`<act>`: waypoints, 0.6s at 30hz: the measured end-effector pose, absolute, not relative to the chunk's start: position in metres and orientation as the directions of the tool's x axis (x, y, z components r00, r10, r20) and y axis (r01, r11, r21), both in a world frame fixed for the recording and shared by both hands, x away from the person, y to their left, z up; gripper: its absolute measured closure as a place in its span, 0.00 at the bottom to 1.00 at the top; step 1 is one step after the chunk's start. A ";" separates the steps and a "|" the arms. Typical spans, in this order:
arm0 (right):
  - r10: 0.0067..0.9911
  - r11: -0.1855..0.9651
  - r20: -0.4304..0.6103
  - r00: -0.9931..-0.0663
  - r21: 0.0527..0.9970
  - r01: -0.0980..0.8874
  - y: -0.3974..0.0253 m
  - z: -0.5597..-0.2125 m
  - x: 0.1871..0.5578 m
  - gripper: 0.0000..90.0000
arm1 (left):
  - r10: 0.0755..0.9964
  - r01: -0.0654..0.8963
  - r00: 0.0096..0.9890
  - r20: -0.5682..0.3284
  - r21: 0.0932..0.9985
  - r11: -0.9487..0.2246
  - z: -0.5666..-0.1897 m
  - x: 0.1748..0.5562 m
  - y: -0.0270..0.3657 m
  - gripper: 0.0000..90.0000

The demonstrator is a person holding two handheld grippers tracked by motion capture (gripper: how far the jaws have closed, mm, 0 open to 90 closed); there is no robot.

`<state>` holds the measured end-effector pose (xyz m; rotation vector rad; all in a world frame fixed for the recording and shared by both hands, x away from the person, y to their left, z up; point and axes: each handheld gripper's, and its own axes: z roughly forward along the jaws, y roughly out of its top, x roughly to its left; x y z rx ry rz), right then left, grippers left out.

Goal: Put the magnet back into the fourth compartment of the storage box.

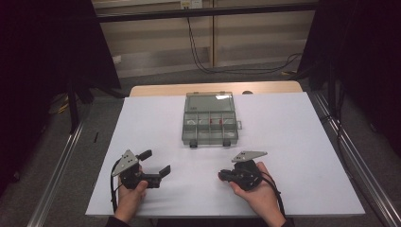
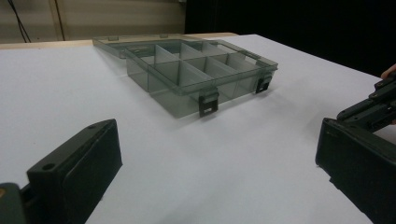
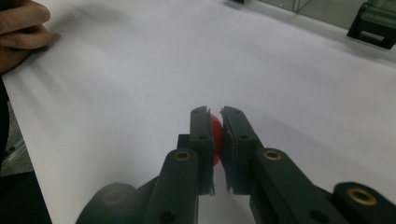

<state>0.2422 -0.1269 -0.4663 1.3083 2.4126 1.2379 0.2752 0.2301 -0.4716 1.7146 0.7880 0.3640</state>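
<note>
Two grippers sit at the near edge of the white table (image 1: pixel 293 156), each held in one of the person's hands. On the near left, the left gripper (image 1: pixel 156 163) has its jaws spread wide with nothing between them, and you can see the same thing in the left gripper view, where the two black jaws stand far apart over bare tabletop. On the near right, the right gripper (image 1: pixel 221 176) points left toward the other one, jaws pinched tight on a small red piece (image 3: pixel 215 135), which peeks out between the pads in the right gripper view; can't tell exactly what it is, just something small, red and roundish. Farther back, around the middle of the table, is a clear grey compartment box (image 1: pixel 209 126) with its lid (image 1: pixel 210 103) flipped open toward the far side. A couple of tiny red bits (image 1: pixel 219 122) sit in its middle row of compartments.
</note>
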 end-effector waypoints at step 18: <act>0.756 0.262 0.264 -0.599 0.717 0.646 -0.135 -0.460 0.248 0.93 | 0.671 0.315 0.725 -0.155 0.941 -0.122 -0.471 0.275 0.230 0.00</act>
